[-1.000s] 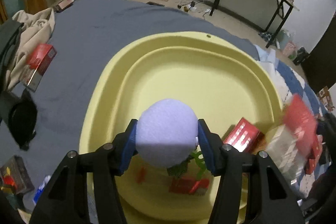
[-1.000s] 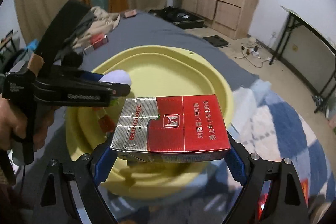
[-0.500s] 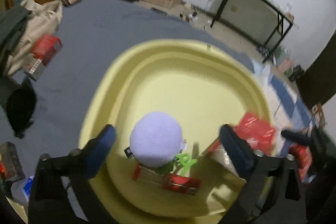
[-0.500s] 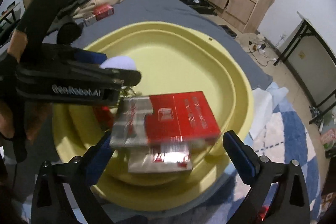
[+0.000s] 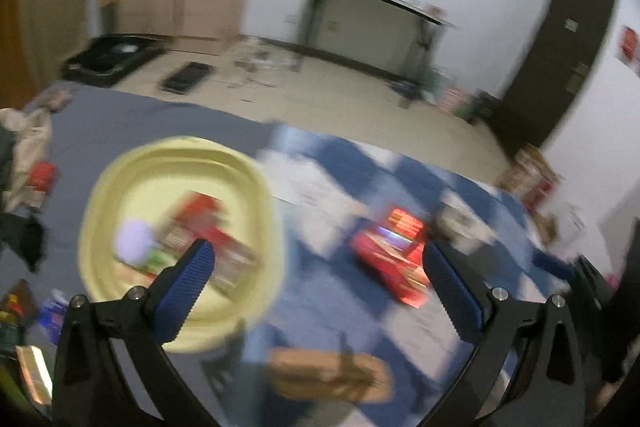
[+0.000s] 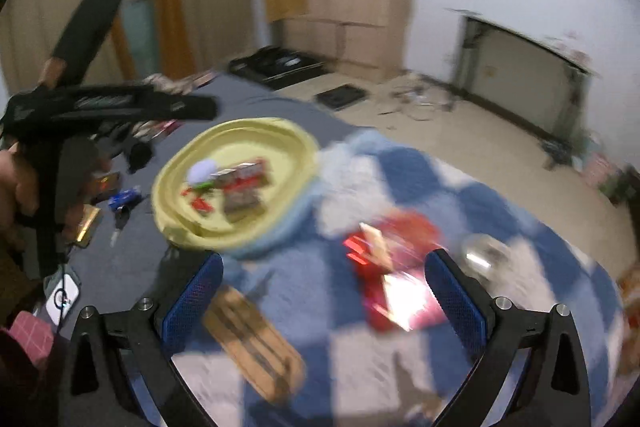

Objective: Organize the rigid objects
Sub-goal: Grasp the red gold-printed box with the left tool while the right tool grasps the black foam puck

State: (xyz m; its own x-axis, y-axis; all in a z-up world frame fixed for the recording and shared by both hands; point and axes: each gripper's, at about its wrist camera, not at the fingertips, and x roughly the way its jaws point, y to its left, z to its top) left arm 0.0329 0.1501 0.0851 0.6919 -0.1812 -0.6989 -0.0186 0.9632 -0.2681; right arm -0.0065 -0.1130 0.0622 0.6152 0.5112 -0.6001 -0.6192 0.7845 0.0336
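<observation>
Both views are motion-blurred. A yellow tray (image 5: 256, 187) (image 6: 280, 135) lies on the bed and holds a pale purple ball (image 5: 134, 241) (image 6: 202, 171) and red cigarette packs (image 5: 204, 215) (image 6: 244, 179). My left gripper (image 5: 316, 279) is open and empty, raised above the blue-and-white blanket to the right of the tray; it also shows in the right wrist view (image 6: 120, 107). My right gripper (image 6: 324, 287) is open and empty above the blanket. Red packs (image 5: 392, 263) (image 6: 392, 267) lie on the blanket between the fingers of each.
A brown wooden block (image 5: 332, 375) (image 6: 256, 343) lies on the blanket near both grippers. A shiny metal object (image 6: 480, 255) sits right of the red packs. Small boxes and keys (image 6: 120, 203) lie left of the tray. Clothes (image 5: 24, 147) are heaped at the far left.
Both grippers let go of their loads into the tray, the left the purple ball, the right the red pack. Both have pulled back and swung right over the blanket.
</observation>
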